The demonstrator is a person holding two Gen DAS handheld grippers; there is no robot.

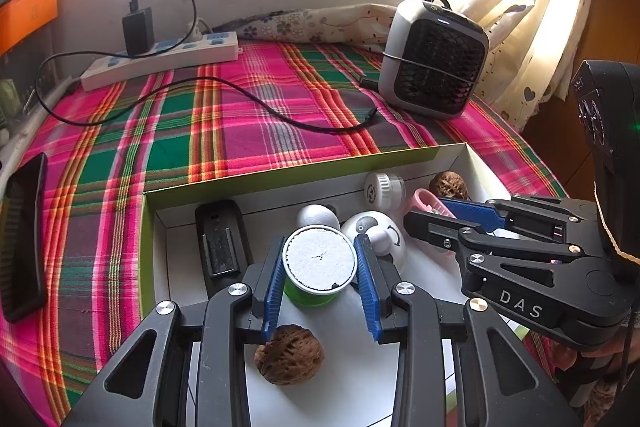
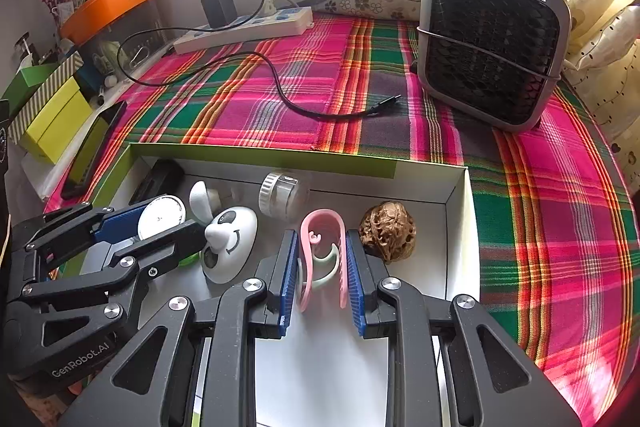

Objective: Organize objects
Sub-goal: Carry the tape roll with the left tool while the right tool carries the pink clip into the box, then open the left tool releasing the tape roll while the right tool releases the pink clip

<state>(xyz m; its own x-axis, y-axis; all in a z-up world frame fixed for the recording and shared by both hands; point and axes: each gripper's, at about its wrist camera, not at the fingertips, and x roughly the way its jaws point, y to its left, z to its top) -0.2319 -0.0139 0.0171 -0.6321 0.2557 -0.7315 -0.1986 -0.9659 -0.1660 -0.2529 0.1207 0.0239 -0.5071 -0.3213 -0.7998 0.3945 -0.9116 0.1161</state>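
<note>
Broadly, a woven plaid cloth (image 2: 256, 107) in pink, green and orange covers the worktop, soft and slightly rumpled; on it at the far right stands a boxy grey fan heater (image 2: 494, 39) with rounded corners and a black honeycomb grille; against the back wall lies a long white plastic power strip (image 2: 244, 31) with a black charger brick plugged in, its thin cable (image 2: 280, 91) looping across the cloth; nearest the cameras sits a shallow cardboard box (image 2: 264, 157), white inside and green along the rim; within it, at the left, a flat black rectangular device (image 1: 220, 243) leans by the wall; near the middle lies a glossy white panda-faced mini fan (image 2: 230, 245); the left tongs (image 1: 320, 267), their blue ribbed pads pressed on both sides, grasp a green cylindrical cup with a white fuzzy disc on top (image 1: 318, 261), held over the box floor; a small clear jar with a ridged white lid (image 2: 282, 197) lies on its side by the far wall; two wrinkled brown walnuts rest in the box, one by the right wall (image 2: 388, 231), one beneath the left tongs (image 1: 290, 353); the right tongs (image 2: 322, 269) clench a pink U-shaped plastic clip (image 2: 322, 227), smooth and curved, just beside the right-hand walnut.
</note>
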